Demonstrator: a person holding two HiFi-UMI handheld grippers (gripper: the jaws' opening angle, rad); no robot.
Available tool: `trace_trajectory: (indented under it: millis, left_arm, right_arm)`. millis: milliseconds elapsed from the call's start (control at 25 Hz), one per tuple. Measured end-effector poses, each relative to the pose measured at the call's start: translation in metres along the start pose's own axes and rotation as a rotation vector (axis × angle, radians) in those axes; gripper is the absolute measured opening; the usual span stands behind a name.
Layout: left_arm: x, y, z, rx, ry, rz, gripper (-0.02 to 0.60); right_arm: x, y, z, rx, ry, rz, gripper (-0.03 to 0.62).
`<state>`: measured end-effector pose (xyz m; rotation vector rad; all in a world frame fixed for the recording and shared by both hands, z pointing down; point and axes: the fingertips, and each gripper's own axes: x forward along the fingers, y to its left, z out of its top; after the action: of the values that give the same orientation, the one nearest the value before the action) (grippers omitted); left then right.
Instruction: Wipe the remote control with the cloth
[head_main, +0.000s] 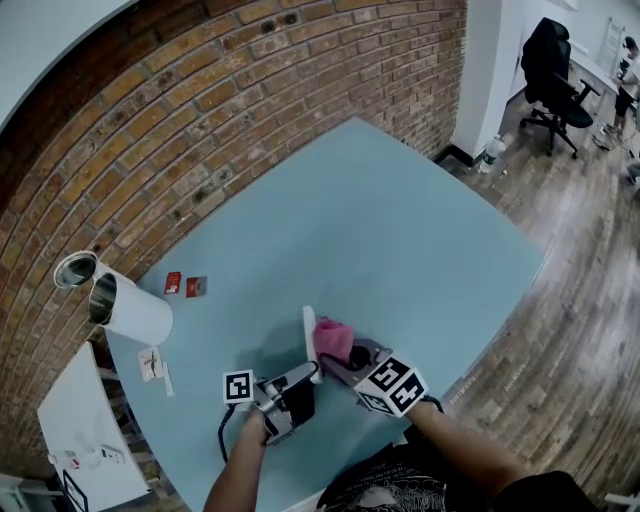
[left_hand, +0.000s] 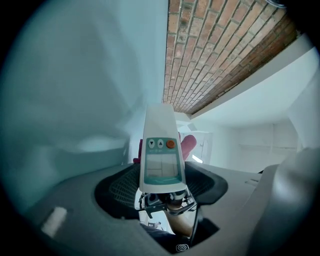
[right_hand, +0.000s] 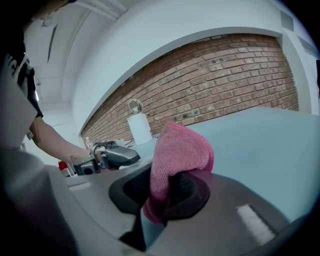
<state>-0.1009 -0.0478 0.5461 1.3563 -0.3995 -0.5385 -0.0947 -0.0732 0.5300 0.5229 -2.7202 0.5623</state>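
While the left gripper (head_main: 310, 374) pinches the slim, white plastic remote control (left_hand: 161, 150) by its lower end, the right gripper (head_main: 342, 362) clamps a bunched, fuzzy pink cloth (right_hand: 177, 155), both above the smooth blue table's (head_main: 400, 230) near edge.

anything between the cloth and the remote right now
Nothing visible does. The left claw holds the remote upright; the right claw holds the pink cloth close beside it, no object between them.
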Motion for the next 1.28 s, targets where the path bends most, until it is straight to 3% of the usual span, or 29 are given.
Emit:
trace_trajectory:
  millis: [520,1000,1280]
  left_arm:
    - [0.011,-0.004,0.015,0.017,-0.096,-0.025,0.287]
    - [0.022,-0.01,0.034,0.002,-0.263,-0.049,0.287]
    - [0.022,-0.013,0.04,0.005,-0.306,-0.041,0.287]
  right_arm:
    - [-0.018,0.014,-0.002,0.007,-0.006,0.016,0.064]
    - [-0.025,0.021,0.0,-0.055,-0.013,0.003,0.064]
    - [-0.021,0.026,0.004,-0.084,-0.019,0.005,0.064]
